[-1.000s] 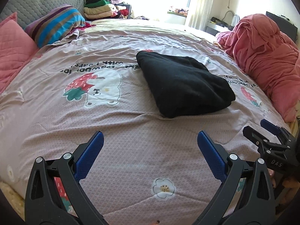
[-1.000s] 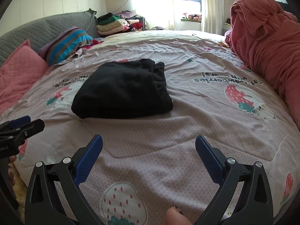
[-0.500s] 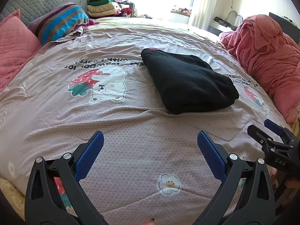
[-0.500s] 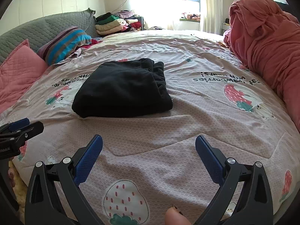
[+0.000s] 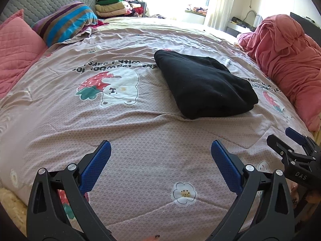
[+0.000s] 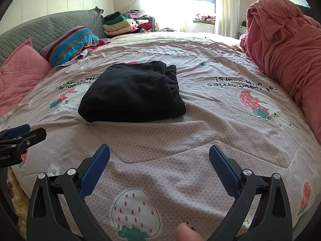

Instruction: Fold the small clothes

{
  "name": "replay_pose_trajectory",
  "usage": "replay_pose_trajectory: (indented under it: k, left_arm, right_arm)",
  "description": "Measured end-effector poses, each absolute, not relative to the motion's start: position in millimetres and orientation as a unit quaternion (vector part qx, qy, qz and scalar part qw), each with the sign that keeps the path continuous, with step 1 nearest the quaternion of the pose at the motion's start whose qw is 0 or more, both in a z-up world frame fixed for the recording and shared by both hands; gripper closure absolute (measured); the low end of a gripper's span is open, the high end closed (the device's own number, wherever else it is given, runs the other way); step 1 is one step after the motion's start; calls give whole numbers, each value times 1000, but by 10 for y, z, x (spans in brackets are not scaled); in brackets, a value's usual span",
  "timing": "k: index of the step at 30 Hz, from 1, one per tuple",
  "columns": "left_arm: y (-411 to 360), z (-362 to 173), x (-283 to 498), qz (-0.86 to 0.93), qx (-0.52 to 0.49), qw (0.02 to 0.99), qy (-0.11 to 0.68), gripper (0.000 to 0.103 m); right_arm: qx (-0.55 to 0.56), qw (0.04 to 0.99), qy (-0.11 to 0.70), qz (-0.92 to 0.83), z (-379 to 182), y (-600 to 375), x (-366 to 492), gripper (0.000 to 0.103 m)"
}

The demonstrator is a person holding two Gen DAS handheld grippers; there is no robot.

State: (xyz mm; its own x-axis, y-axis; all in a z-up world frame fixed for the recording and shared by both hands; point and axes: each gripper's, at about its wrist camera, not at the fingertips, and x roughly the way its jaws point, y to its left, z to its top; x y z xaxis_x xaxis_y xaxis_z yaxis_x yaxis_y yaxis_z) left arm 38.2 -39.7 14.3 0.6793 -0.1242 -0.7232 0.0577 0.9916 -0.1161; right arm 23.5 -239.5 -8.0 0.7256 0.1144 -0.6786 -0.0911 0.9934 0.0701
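Note:
A black garment (image 5: pixel 204 84) (image 6: pixel 132 92) lies folded into a thick rectangle in the middle of the bed. My left gripper (image 5: pixel 160 150) hovers open over the bedspread, well short of the garment, with nothing between its blue pads. My right gripper (image 6: pixel 159 150) is open too and empty, also near the bed's front edge. In the left wrist view the right gripper (image 5: pixel 289 142) shows at the right edge. In the right wrist view the left gripper (image 6: pixel 26 133) shows at the left edge.
The pink bedspread (image 5: pixel 140 140) with strawberry and bear prints covers the bed. A heaped red blanket (image 5: pixel 284 56) lies along the right side. A striped pillow (image 5: pixel 66 22) and a pink cushion (image 5: pixel 16 48) sit at the left. Stacked folded clothes (image 5: pixel 114 6) stand at the far end.
Both grippers have pulled back a little and tilted, so the folded garment looks slightly farther away. The garment itself has not moved. Both stay open.

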Motion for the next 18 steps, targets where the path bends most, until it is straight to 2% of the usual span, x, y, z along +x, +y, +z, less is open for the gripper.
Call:
replay_pose_trajectory:
  k: [18]
  left_arm:
    - [-395, 134, 359, -41, -37, 915, 401, 9]
  right_arm:
    - [13, 928, 367, 55, -83, -2382, 199, 5]
